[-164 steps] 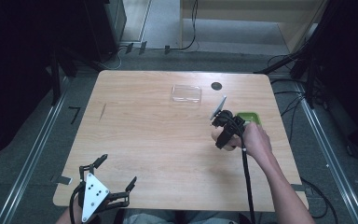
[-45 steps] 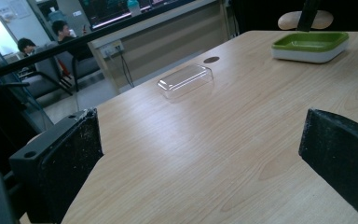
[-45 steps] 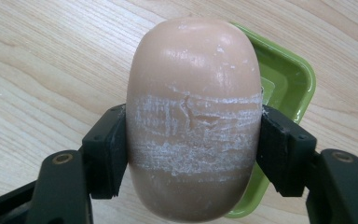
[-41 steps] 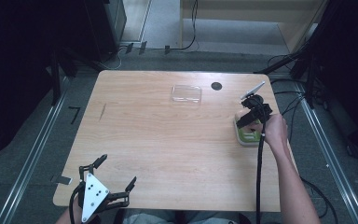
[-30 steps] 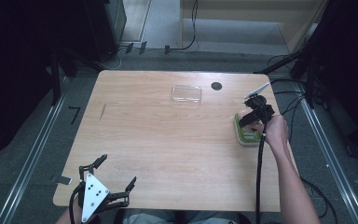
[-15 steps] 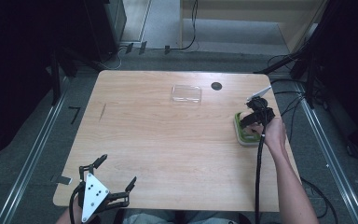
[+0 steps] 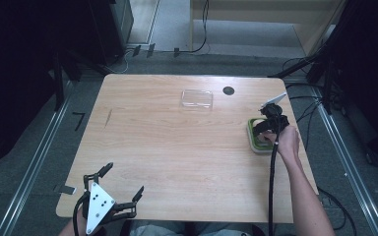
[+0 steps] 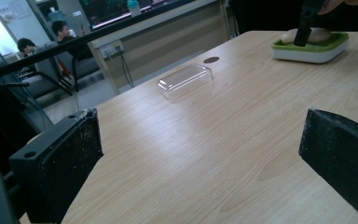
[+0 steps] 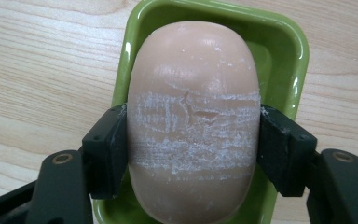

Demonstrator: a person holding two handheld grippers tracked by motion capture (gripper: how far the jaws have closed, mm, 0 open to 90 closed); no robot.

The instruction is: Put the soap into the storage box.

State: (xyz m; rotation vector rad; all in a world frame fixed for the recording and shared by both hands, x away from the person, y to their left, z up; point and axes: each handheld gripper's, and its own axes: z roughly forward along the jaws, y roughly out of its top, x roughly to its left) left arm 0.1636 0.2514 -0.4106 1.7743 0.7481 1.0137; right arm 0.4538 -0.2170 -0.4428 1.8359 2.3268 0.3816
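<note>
A bar of pale peach soap [image 9: 193,126] sits clamped between the two black jaws of the right gripper [image 9: 193,140], the pads pressing its long sides over a band of whitish scuff marks and a small crack on its top face. The soap lies lengthwise inside a green soap dish [image 9: 279,51], whose glossy rim frames it at the top and both sides in the right gripper view.

From the high view, the dish [image 7: 254,140] stands near the right edge of the wooden table [image 7: 177,147], about midway along that edge, with the right gripper [image 7: 266,129] pointed down into it and the person's right hand [image 7: 288,142] wrapped around the tool, its black cable trailing back along the forearm. A clear plastic lid [image 7: 197,98] lies flat near the far edge of the table, well apart from the dish, with a small dark round hole [image 7: 228,90] in the tabletop just to its right.

The left gripper [image 7: 113,189] rests at the near left corner of the table, its grey three-cornered plate facing up and its jaws spread wide with nothing between them. In the left gripper view, the lid [image 8: 185,80] and the dish [image 8: 310,48] show across bare wood, the soap a pale mound above the green rim.
</note>
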